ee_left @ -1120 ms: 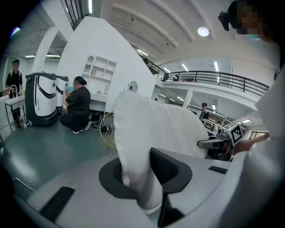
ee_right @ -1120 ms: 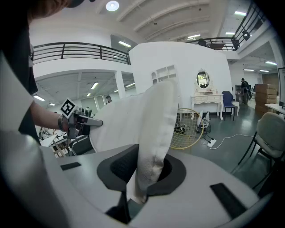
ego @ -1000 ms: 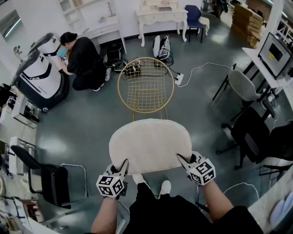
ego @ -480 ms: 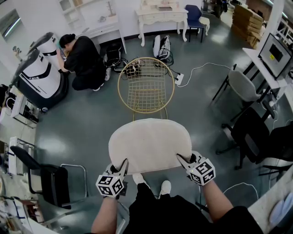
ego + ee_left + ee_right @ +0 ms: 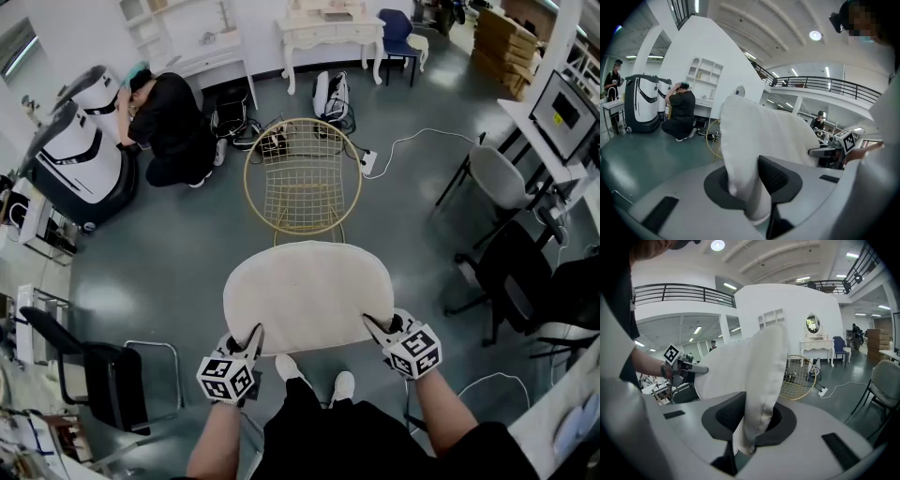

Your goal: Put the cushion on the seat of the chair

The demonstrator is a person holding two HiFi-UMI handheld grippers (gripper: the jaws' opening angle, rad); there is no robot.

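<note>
Jaws of left gripper [image 5: 251,339] and right gripper [image 5: 376,328] clamp near corners of cream oval fabric cushion [image 5: 307,295]; likely light, soft, saggy. Gold wire chair [image 5: 302,178] at 12 o'clock.

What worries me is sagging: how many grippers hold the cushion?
2: left gripper clamps the cushion at its near-left edge, right gripper at its near-right edge; none hidden.

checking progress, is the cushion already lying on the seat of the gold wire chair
No, the cushion is held up in the air short of the chair, whose wire seat is bare.
</note>
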